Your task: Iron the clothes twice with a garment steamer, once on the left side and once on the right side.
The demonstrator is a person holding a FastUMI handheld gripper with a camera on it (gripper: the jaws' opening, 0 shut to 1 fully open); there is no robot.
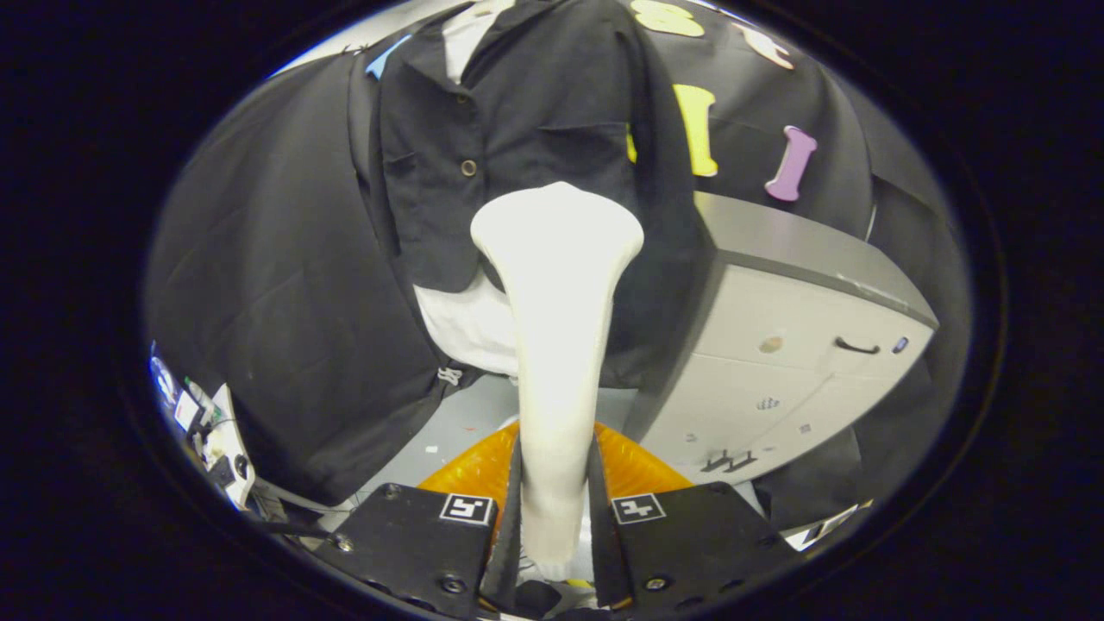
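Observation:
My gripper (554, 483) is shut on the white garment steamer (556, 345), both fingers pressing its handle. The steamer's wide head rises straight ahead of the fingers. Its top edge lies against the lower right front of a dark button-up shirt (509, 129) that hangs upright beyond the fingers. A white layer (461, 323) shows below the shirt's hem, to the left of the steamer's neck. The shirt's placket with a round button sits left of the steamer head.
A white cabinet with a grey top (793, 336) stands to the right of the shirt, close to the steamer. An orange object (470, 470) lies on the floor behind the fingers. Cables and small devices (216, 440) sit low to the left. Black cloth (285, 285) hangs left.

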